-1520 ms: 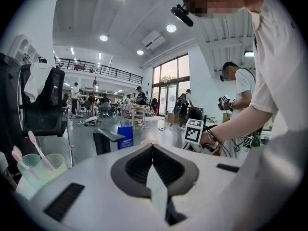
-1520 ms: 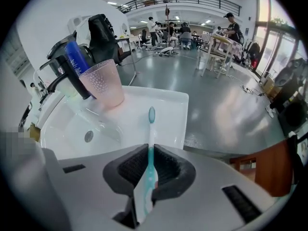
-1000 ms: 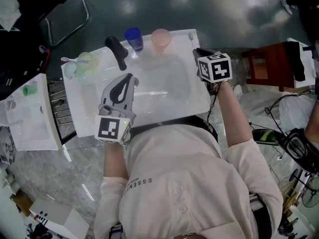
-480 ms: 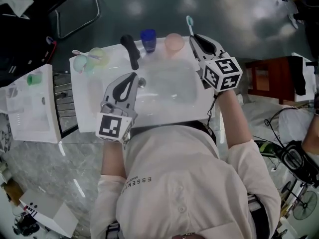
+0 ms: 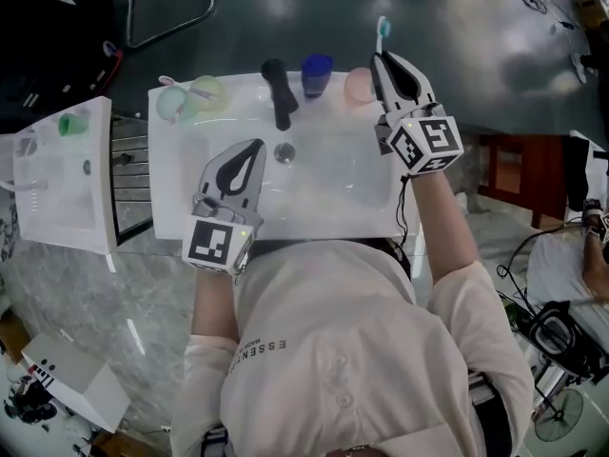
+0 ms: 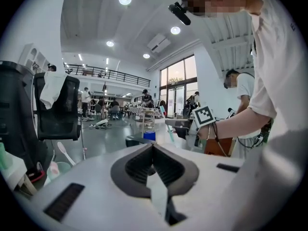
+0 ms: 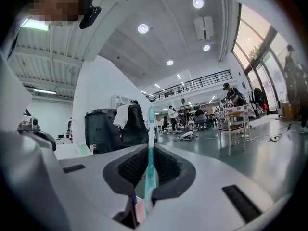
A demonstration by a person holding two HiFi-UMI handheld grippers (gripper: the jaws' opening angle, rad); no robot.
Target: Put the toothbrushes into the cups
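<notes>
Head view: white washbasin (image 5: pixel 190 198) in front of the person, with the drain (image 5: pixel 284 152) near mid-bowl and a black faucet (image 5: pixel 278 93) on the far rim. The blue cup (image 5: pixel 316 72) stands just right of the faucet, and the pink cup (image 5: pixel 357 86) stands right of that. Two green cups (image 5: pixel 190 100) sit at the far left corner with a second toothbrush (image 5: pixel 164 82) at them. The left tongs (image 5: pixel 255 147) hang over the bowl just left of the drain, tips pressed together with nothing in them. The right tongs (image 5: pixel 383 60) are at the far right rim, just beside the pink cup, pinching the teal toothbrush (image 5: pixel 382 29). Its brush end points away, past the basin edge and over the floor. It isn't in any cup.

Left gripper view: jaws meet at the tip with nothing between the pads. The blue cup (image 6: pixel 149 135) is straight ahead beyond them. The teal toothbrush (image 6: pixel 170 133) is to its right, with the right tongs' marker cube (image 6: pixel 204 115) behind. One green cup shows low left with the second toothbrush (image 6: pixel 64 153) leaning out of it.

Right gripper view: pads are clamped on the teal toothbrush's handle (image 7: pixel 149 177). The brush runs straight out along the jaw line, with the head well clear of the tips. A dark chair (image 7: pixel 103 129) stands behind, left of centre.
</notes>
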